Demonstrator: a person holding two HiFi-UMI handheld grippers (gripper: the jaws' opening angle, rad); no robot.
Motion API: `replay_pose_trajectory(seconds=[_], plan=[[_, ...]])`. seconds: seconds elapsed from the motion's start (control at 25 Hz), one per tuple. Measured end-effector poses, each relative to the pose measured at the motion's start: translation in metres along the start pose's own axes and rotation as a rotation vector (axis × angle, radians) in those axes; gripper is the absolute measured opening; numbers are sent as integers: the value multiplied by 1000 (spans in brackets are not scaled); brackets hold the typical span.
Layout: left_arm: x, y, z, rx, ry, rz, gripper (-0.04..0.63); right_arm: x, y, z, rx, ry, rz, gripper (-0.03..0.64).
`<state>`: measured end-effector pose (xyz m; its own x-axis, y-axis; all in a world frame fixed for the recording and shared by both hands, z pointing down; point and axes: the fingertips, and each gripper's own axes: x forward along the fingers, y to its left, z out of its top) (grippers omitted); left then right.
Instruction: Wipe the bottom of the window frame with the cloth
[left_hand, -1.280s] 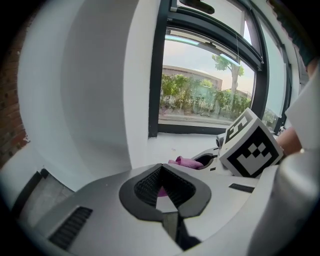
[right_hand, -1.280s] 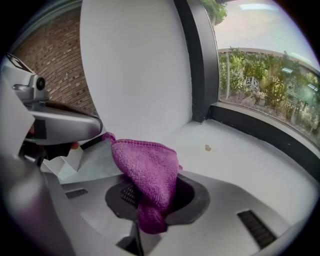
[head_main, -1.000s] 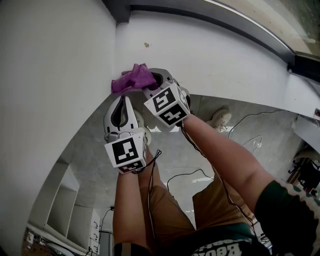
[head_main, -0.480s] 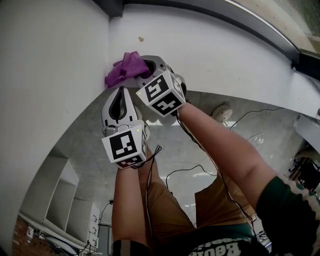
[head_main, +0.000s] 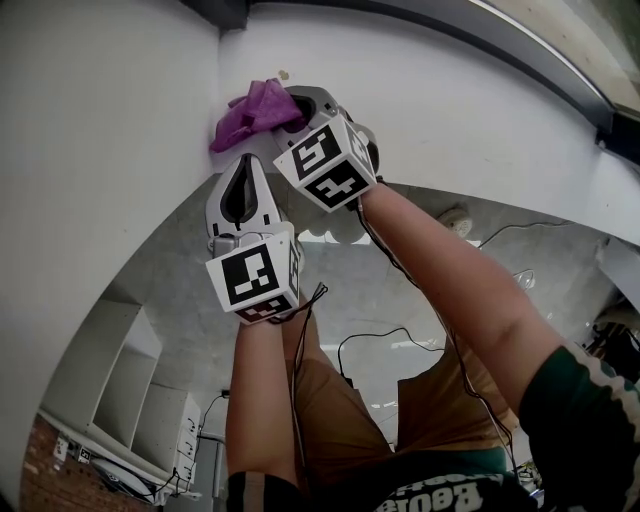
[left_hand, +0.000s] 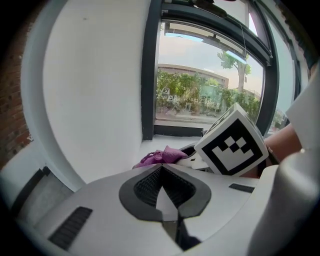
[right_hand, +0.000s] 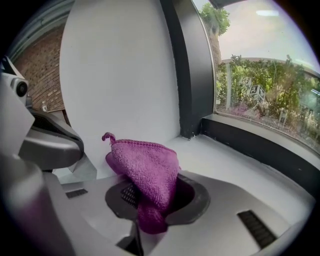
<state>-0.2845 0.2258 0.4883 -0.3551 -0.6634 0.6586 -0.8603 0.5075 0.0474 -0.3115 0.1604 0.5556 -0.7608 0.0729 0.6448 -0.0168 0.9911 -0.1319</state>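
Note:
A purple cloth is bunched in my right gripper, whose jaws are shut on it. It sits over the white sill, close to the left side wall. In the right gripper view the cloth folds up out of the right gripper, and the dark bottom bar of the window frame runs just beyond. My left gripper is right behind the cloth, shut and empty. Seen from the left gripper, the cloth lies just ahead. I cannot tell if the cloth touches the sill.
The dark frame corner is at the far end of the sill, with an upright frame post beside the white side wall. The right gripper's marker cube crowds the left gripper view. Floor, cables and a shelf unit lie below.
Both grippers have moved forward along the sill toward the frame corner, the right one carrying the cloth with it. Neither gripper has changed its grip.

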Motion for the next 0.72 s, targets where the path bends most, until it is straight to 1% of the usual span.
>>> replay_pose_trajectory(seconds=[0.12, 0.28, 0.56, 0.72], plan=[[5, -2, 3, -9, 5, 2, 9, 2, -13, 6, -2, -5, -14, 89], [11, -3, 8, -15, 4, 5, 9, 7, -30, 13, -29, -6, -33, 89], [21, -2, 19, -53, -6, 28, 9, 14, -40, 21, -70, 8, -19, 91], [27, -4, 28, -63, -16, 32, 9, 19, -51, 29, -82, 9, -31, 91]])
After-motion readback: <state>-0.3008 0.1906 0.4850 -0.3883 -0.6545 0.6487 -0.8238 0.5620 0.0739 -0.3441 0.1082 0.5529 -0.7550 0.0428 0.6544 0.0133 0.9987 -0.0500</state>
